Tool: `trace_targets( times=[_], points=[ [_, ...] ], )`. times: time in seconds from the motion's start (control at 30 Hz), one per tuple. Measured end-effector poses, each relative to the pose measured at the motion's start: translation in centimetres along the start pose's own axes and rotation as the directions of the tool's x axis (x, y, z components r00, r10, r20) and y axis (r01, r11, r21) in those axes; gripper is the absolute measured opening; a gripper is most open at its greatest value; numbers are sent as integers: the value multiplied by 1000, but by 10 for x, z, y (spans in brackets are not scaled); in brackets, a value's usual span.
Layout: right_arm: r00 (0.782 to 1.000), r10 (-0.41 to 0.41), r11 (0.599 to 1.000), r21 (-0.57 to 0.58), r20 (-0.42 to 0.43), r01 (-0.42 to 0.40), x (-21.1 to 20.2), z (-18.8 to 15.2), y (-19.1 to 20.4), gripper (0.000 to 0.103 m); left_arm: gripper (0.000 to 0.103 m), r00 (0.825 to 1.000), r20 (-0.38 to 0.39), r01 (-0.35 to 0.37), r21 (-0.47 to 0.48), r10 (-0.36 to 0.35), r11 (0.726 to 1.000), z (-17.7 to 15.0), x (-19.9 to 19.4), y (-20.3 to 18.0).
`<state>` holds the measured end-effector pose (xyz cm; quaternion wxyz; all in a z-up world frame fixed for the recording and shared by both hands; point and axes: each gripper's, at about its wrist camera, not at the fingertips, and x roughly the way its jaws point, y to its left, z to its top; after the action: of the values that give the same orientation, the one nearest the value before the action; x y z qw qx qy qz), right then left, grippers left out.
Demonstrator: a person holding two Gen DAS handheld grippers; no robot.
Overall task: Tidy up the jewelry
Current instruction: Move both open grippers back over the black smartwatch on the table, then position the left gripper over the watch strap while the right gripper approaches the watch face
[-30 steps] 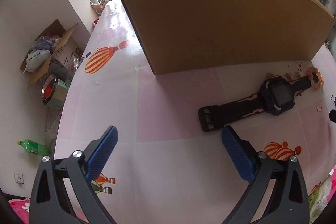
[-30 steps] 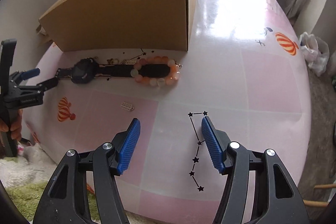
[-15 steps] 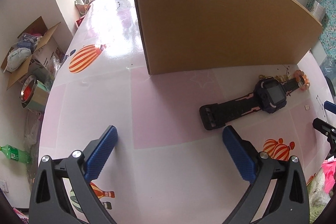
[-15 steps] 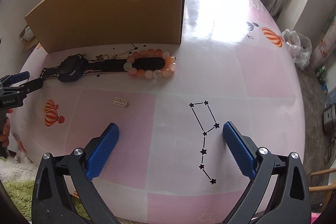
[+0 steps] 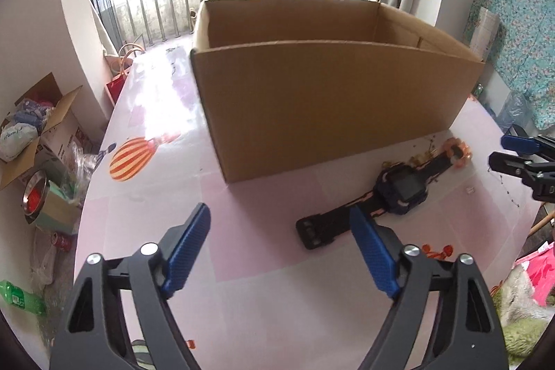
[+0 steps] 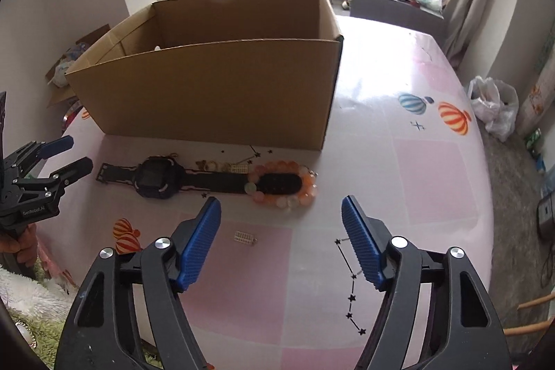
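Left gripper (image 5: 279, 226) and right gripper (image 6: 281, 217) both hang over the pink worktop (image 6: 433, 169), jaws apart and just narrowed, nothing between them. Black smartwatch (image 6: 158, 177) lies flat before the open cardboard box (image 6: 215, 96), its strap end inside the orange bead bracelet (image 6: 282, 184). Small charm (image 6: 244, 237), maybe an earring, lies nearer the right gripper.

The left gripper (image 6: 66, 158) body carries small white lettering, "GenRobot.AI" (faint, barely legible).
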<state>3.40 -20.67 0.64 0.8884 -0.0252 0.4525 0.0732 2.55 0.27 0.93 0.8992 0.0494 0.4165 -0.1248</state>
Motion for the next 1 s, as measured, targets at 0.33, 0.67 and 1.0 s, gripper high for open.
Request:
trace_targets(
  times=[0.33,0.67,1.0],
  points=[
    [998,15,991,-135,-67,-24,30,11,21,30,21,995,-87,58,31,-55,998,4,30,-19],
    [993,-45,995,-97,-112,34,47,10,-5,7,21,991,-107,80,24,-77,997,1,40,-12],
    [990,-103,994,18,-95,106,46,13,-42,11,21,990,-109,92,25,-88,995,0,43,-4]
  ],
)
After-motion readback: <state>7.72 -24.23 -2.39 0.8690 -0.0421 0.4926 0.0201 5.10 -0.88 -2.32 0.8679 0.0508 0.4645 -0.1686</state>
